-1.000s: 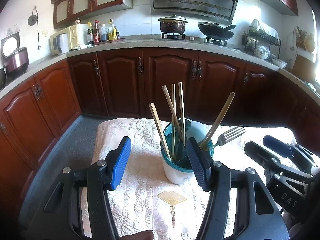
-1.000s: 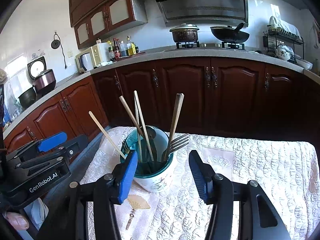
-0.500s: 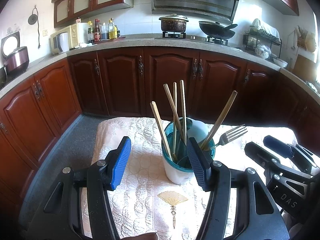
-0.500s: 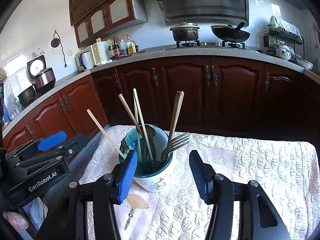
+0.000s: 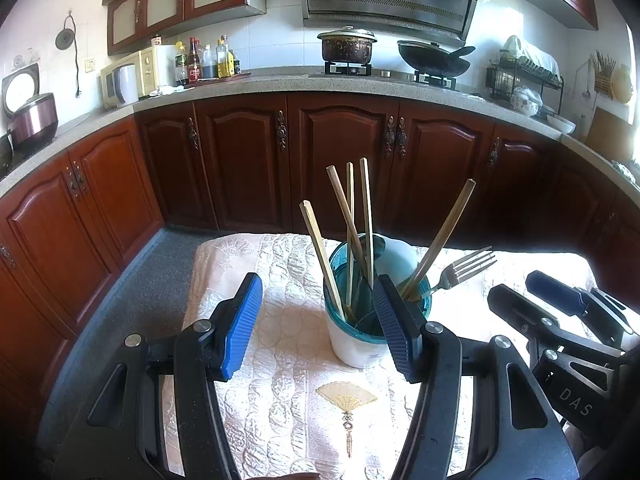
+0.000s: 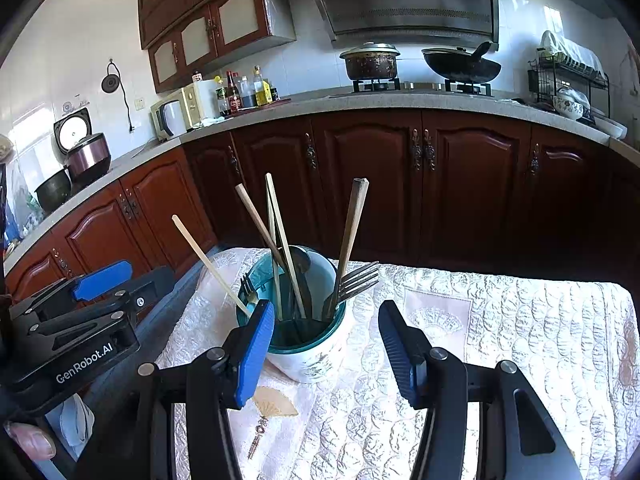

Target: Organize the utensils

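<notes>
A white utensil cup with a teal rim (image 5: 352, 344) (image 6: 312, 356) stands on the quilted table cloth (image 5: 280, 320) (image 6: 500, 340). It holds several wooden chopsticks (image 5: 344, 208) (image 6: 352, 220), forks (image 5: 464, 268) (image 6: 356, 280) and a dark spoon. My left gripper (image 5: 318, 324) is open and empty, just in front of the cup. My right gripper (image 6: 326, 352) is open and empty, with the cup just beyond its left finger. Each gripper shows at the edge of the other's view.
The table's far edge faces dark red kitchen cabinets (image 5: 340, 160). The counter above carries a microwave (image 5: 128, 78), bottles, a pot (image 5: 346, 46), a wok (image 5: 434, 60) and a dish rack (image 5: 524, 76). A fan print (image 5: 346, 400) marks the cloth near me.
Both views shift very slightly; the grippers stay open and the cup and utensils have not moved.
</notes>
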Tool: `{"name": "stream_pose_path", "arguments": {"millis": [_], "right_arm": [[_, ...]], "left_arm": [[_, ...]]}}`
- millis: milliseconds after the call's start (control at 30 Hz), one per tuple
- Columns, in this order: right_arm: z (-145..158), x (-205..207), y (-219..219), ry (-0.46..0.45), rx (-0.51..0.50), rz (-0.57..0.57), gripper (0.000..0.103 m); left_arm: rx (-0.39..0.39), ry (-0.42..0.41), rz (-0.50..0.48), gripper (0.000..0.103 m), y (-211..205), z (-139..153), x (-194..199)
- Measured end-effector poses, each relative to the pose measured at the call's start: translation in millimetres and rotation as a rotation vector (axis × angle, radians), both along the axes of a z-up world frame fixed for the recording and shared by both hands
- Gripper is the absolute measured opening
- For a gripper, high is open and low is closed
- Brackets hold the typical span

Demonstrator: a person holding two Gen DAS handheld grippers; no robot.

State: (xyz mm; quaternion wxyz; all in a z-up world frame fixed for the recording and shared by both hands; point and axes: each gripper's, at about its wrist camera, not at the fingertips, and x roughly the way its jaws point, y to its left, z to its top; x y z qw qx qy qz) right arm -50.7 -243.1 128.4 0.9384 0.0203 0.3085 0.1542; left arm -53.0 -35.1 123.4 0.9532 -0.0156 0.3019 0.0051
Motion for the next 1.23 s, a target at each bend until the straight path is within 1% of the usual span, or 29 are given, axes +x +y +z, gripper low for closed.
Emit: {"name": "stream_pose_path", "arguments": {"millis": [867,1067,1233], "right_arm": [[-6,2,3,0.011,-0.005,0.0,0.052],[-8,2,3,0.012,-0.004,0.0,0.052],[-13,2,-6,0.013,-0.006,-0.006,0.052]], "left_arm": [[0.0,0.003,-0.001,0.058,2,-1,1],[0.01,-0.006,-0.008,0.058,-1,-3,1],[0.012,-0.003,-0.022,0.058,-3,-5,1]]}}
